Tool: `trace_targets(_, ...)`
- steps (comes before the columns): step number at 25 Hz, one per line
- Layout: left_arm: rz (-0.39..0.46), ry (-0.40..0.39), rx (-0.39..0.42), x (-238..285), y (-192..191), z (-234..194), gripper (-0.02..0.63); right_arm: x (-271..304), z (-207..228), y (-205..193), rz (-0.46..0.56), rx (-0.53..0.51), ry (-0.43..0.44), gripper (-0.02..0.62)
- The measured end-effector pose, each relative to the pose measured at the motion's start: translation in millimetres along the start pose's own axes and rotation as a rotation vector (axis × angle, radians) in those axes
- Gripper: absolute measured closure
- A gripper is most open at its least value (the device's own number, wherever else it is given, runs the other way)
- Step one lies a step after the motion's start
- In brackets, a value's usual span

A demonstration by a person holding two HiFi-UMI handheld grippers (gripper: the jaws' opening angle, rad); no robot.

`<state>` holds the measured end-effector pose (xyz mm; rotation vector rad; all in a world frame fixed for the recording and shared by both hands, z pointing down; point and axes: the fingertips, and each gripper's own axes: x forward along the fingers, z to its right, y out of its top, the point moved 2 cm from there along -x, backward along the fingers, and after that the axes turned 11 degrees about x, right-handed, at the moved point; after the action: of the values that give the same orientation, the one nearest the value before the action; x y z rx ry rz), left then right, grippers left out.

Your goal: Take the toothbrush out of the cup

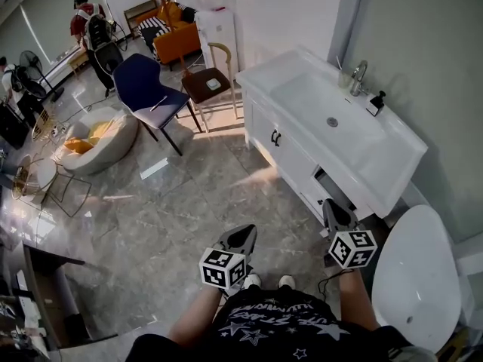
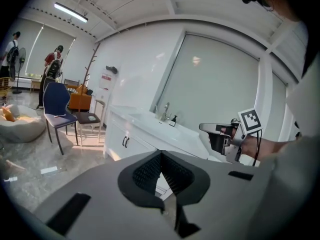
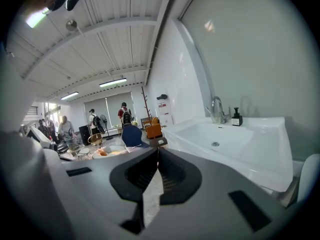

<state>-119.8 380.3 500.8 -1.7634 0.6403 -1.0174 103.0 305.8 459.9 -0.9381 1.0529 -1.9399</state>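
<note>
A clear cup point(image 1: 345, 80) with a thin toothbrush point(image 1: 339, 65) standing in it sits on the back rim of the white sink point(image 1: 324, 96), just left of the faucet point(image 1: 358, 74). In the right gripper view the cup point(image 3: 214, 117) shows small beside the faucet point(image 3: 218, 109). Both grippers hang low in front of my body, well short of the sink. My left gripper point(image 1: 245, 234) point(image 2: 161, 153) is shut with nothing in it. My right gripper point(image 1: 330, 204) point(image 3: 158, 149) is also shut and empty, nearer the vanity; the left gripper view shows it from the side point(image 2: 202, 128).
A black soap dispenser point(image 1: 375, 102) stands right of the faucet. The vanity cabinet point(image 1: 290, 153) has a drawer ajar near my right hand. A white toilet point(image 1: 415, 274) is at the right. A blue chair point(image 1: 147, 89), a brown stool point(image 1: 207, 81) and people stand farther back.
</note>
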Motion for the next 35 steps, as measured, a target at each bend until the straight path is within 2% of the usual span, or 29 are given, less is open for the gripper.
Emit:
trace_targets(3, 0.006, 0.017, -0.008, -13, 2, -22, 0.591, 15, -22, 2, 0.034, 0.014, 0.025, 0.577)
trace_targets(6, 0.015, 0.014, 0.006, -22, 4, -40, 0.591, 29, -41, -6, 0.036, -0.006, 0.022, 0.450)
trace_targets(12, -0.002, -0.004, 0.013, -16, 3, -64, 0.591, 48, -47, -24, -0.002, 0.006, -0.009, 0.307)
trace_targets(16, -0.027, -0.017, 0.011, 0, 0, -73, 0.591, 65, -33, -22, -0.008, -0.005, -0.034, 0.287)
trace_targets(23, -0.026, 0.031, 0.011, 47, 25, -112, 0.591, 138, 3, -7, -0.037, -0.004, -0.054, 0.281)
trace_targets(29, -0.016, 0.090, 0.006, 109, 62, -161, 0.591, 223, 45, 32, -0.036, 0.000, -0.053, 0.281)
trace_targets(35, -0.051, 0.071, 0.012, 188, 99, -177, 0.591, 287, 100, 82, -0.032, 0.018, -0.065, 0.281)
